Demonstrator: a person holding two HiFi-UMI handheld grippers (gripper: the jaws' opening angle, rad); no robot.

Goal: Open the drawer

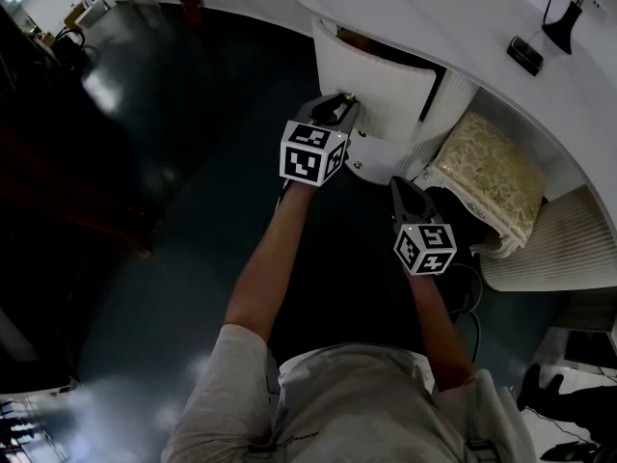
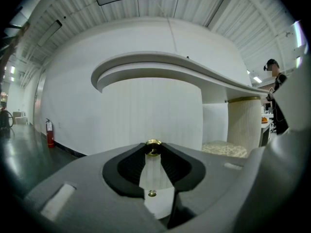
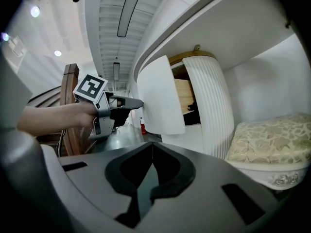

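Right claw [image 3: 152,144], pressed together and empty, hangs near the left claw [image 1: 340,103], which pinches the brass knob [image 2: 153,145] of the drawer [image 3: 158,98] standing part-open under the desk [image 1: 453,13].

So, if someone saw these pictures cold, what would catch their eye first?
First, the curved white drawer front, pulled partway out from under the white desk, with the left gripper closed on its brass knob. Then the cream patterned cushion to its right, and the right gripper, shut and empty, nearer the person.
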